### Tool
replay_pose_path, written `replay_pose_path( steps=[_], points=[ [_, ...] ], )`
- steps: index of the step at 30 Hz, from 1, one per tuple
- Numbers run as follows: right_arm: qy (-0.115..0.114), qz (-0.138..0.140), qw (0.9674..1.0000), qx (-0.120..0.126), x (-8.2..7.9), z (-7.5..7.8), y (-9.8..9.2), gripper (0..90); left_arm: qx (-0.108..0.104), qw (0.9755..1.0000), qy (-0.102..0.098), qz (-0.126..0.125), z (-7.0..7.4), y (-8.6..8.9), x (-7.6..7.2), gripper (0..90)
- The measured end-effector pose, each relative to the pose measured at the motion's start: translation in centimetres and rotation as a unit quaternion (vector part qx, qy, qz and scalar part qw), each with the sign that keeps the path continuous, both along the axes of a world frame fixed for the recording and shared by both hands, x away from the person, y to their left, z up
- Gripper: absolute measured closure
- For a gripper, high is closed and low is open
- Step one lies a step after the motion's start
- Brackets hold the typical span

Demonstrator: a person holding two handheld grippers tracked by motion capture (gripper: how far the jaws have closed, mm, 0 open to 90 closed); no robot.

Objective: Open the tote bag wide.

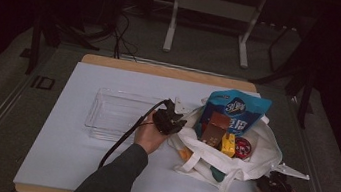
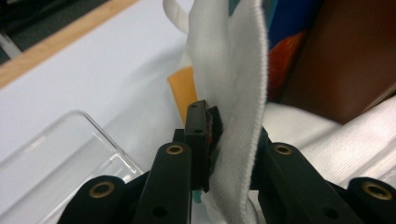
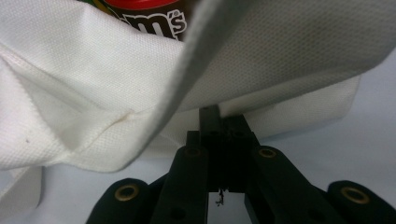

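Bag: my white cloth tote (image 1: 262, 144), mouth open upward, full of snacks.
Place: right half of the white table (image 1: 74, 158).
Rim: its left edge (image 2: 233, 140) is pinched upright.

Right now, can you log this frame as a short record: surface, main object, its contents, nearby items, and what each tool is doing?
surface: white mat on a wooden table
main object: white tote bag, lying open
contents: blue snack bag, brown packet, yellow box, red-lidded round tub
nearby: clear plastic tray, left of the bag
left tool: jaws clamped on the bag's left rim
right tool: jaws shut at the bag's lower right edge; whether cloth is caught between them cannot be told
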State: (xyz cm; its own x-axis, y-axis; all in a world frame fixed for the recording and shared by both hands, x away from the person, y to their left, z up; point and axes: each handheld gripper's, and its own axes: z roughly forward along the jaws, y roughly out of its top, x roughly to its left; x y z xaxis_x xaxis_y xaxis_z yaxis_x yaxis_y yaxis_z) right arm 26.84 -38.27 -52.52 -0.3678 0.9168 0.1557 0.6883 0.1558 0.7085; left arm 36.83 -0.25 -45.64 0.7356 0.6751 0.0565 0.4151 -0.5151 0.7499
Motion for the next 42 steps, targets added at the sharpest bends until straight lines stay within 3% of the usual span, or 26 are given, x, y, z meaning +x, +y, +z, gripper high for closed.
replay_pose_path(
  steps=[5, 9, 13, 17, 18, 20, 26, 35, 39, 42],
  points=[
    [-0.006, -0.009, 0.9999, -0.008, -0.6, 0.8, 0.2, 85.2, -0.024, 0.9995, 0.009, -0.016, 0.4, 0.7, 0.1, 73.0],
    [-0.011, -0.012, 0.9998, -0.010, -1.1, 1.6, -0.2, 79.0, -0.036, 0.9991, -0.001, -0.021, 1.3, 1.3, -0.6, 62.0],
    [-0.024, -0.020, 0.9994, -0.011, -1.8, 2.9, -0.7, 76.2, -0.047, 0.9984, -0.016, -0.028, 2.4, 2.0, -1.3, 60.3],
    [-0.041, -0.019, 0.9990, -0.001, -2.4, 4.0, -1.2, 73.5, -0.057, 0.9976, -0.021, -0.032, 3.0, 2.6, -1.7, 59.6],
    [-0.046, -0.016, 0.9988, 0.004, -2.6, 4.4, -1.3, 72.5, -0.070, 0.9966, -0.026, -0.036, 3.4, 3.0, -2.0, 59.6],
    [-0.063, -0.013, 0.9979, 0.001, -3.2, 5.7, -1.5, 71.0, -0.074, 0.9961, -0.031, -0.037, 3.7, 3.2, -2.3, 59.6],
    [-0.107, -0.023, 0.9940, -0.005, -3.8, 7.6, -2.2, 69.7, -0.085, 0.9950, -0.037, -0.037, 4.4, 3.4, -2.4, 59.9],
    [-0.139, -0.034, 0.9896, -0.009, -2.4, 9.8, -3.0, 62.8, -0.087, 0.9945, -0.043, -0.040, 5.1, 2.6, -2.1, 60.9],
    [-0.147, -0.047, 0.9878, -0.020, -1.1, 10.8, -3.1, 61.1, -0.085, 0.9948, -0.041, -0.039, 5.2, 2.4, -1.8, 61.7],
    [-0.149, -0.040, 0.9876, -0.030, 0.1, 11.2, -3.0, 60.5, -0.081, 0.9954, -0.035, -0.037, 5.1, 2.1, -1.4, 62.5]
  ],
)
